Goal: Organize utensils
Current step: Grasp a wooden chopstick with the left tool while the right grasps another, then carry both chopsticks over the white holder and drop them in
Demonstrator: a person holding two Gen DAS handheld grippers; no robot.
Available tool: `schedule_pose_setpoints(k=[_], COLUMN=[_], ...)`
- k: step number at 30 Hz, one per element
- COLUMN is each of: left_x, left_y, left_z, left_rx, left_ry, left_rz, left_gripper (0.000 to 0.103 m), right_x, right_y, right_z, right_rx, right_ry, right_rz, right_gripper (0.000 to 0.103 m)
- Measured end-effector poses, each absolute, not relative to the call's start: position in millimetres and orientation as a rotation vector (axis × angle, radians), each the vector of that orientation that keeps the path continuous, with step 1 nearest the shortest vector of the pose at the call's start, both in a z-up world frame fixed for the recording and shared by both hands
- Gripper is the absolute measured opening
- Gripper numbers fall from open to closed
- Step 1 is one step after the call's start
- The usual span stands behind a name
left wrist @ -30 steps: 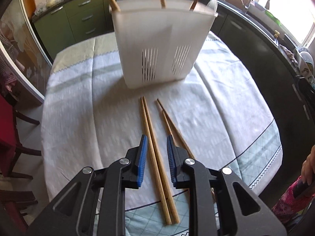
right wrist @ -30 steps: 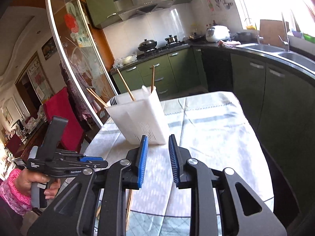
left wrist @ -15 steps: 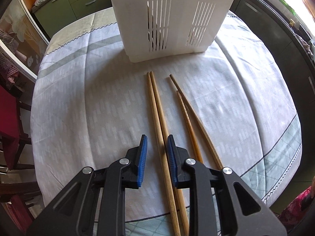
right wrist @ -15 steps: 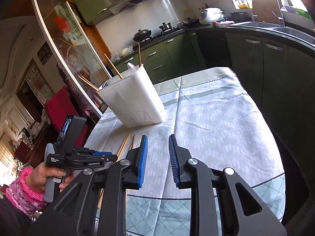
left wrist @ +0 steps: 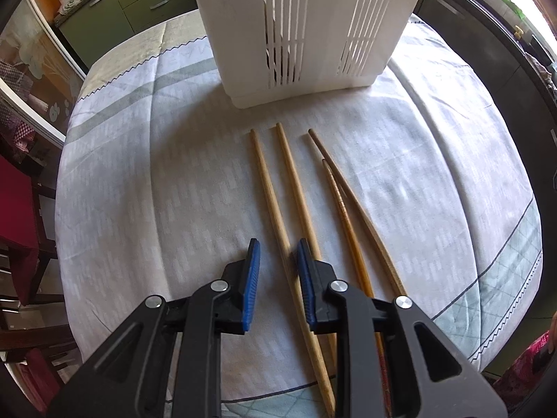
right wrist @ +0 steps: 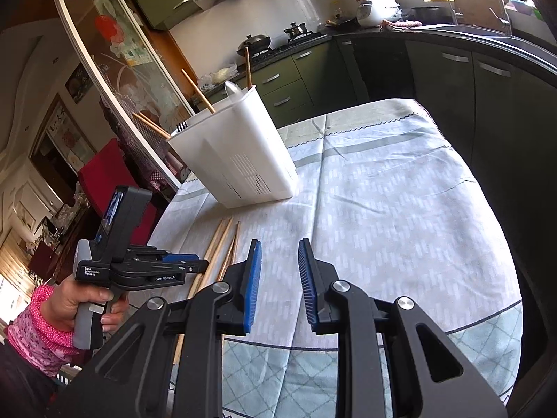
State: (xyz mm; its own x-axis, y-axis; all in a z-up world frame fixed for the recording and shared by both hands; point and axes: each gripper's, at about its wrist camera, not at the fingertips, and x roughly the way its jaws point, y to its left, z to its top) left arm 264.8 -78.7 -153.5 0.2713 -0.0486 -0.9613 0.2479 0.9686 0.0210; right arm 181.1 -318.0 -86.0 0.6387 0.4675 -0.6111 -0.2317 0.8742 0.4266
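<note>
now that the left gripper has dropped close over the tablecloth, the left pale chopstick runs straight up between its blue pads, jaws parted and nothing pinched yet. a second ago the two pale sticks lay touching; now a clear gap shows between them, and the right pale chopstick passes under the right pad. two darker chopsticks lie just beside, crossing near their tips. white slotted caddy stands beyond the stick tips, already holding several chopsticks in the right-wrist view. right gripper has sunk lower too, hovering above bare cloth, jaws parted on nothing. reads as: single stick isolated, pick-up lined up, closing is the next need. four sticks remain on the table.
</note>
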Motion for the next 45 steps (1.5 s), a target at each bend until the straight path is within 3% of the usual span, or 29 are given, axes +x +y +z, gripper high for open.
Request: schedule_pose_setpoints(k=[3,7,21,29,35,36,45], left_x=[269,265,250,264,280,281,277], left_y=[-77,-64,2,-3,-13,-12,5], left_z=[-154,-154,-148,-146,-146,-146,-111], left_rx=[0.164,0.153,0.093,0.109,0.099,0.098,0.036], left_ry=[1.283,1.281,1.272,1.287,1.297,1.293,1.175], left_rz=[-0.207,-0.207,-0.187,-0.17,-0.17,-0.168,-0.168], left_gripper=[0.022,0.012,0.009,0.015,0.015,0.011,0.007], right_x=[192,213,251,263,275,275,275], right_y=[-296,-250,-147,-121,-117,-115,-122], right_z=[-92,-108,-152,-158,-161,-161,-132], right_rx=[0.266,0.149,-0.161,-0.219,-0.19,-0.19,-0.112], right_ry=[0.833,0.916,1.051,1.067,1.074,1.072,0.994], right_rz=[0.439,0.481,0.449,0.403,0.406,0.405,0.439], right_gripper=[0.029,0.029,0.029,0.025,0.008,0.006,0.006])
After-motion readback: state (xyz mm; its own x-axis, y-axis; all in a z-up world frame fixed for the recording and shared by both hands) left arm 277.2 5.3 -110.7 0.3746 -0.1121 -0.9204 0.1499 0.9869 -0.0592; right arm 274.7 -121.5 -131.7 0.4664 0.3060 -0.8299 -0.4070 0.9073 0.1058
